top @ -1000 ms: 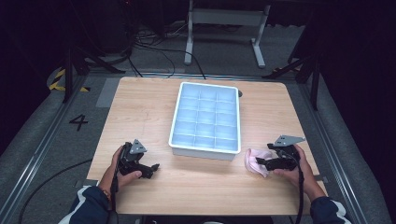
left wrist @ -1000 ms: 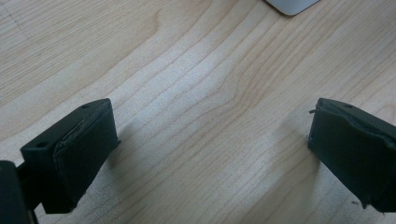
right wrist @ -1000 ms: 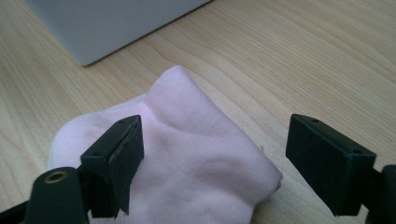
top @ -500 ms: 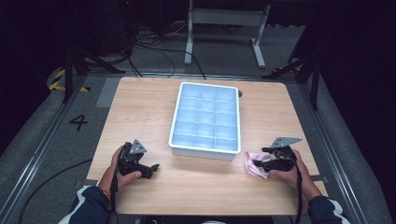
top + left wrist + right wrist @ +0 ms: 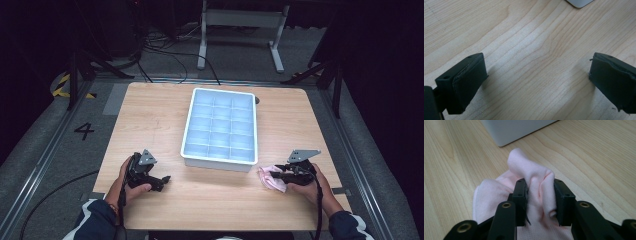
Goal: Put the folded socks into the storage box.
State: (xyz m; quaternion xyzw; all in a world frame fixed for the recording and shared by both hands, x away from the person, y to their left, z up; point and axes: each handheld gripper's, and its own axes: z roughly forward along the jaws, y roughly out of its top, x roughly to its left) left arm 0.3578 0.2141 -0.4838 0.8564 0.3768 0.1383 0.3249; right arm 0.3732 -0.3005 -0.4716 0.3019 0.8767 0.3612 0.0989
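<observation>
A pale pink cloth (image 5: 272,178) (image 5: 499,192) lies bunched on the wooden table just off the front right corner of the white tray (image 5: 186,145). My right gripper (image 5: 274,175) (image 5: 540,200) is at it, and its jaws have just been closing. They now pinch a raised fold of the cloth between the pads. My left gripper (image 5: 165,179) (image 5: 536,82) rests near the table's front left, held in a hand. Its jaws stand wide apart over bare wood with nothing between them.
The white tray has several small compartments and sits mid-table; its corner (image 5: 506,135) stands close beyond the cloth. The wooden table's (image 5: 150,115) front edge is near both hands. Cables and a metal stand (image 5: 240,20) are on the floor behind.
The right gripper's jaws have closed on the pink cloth and bunched it up. The left gripper has stayed where it was.
</observation>
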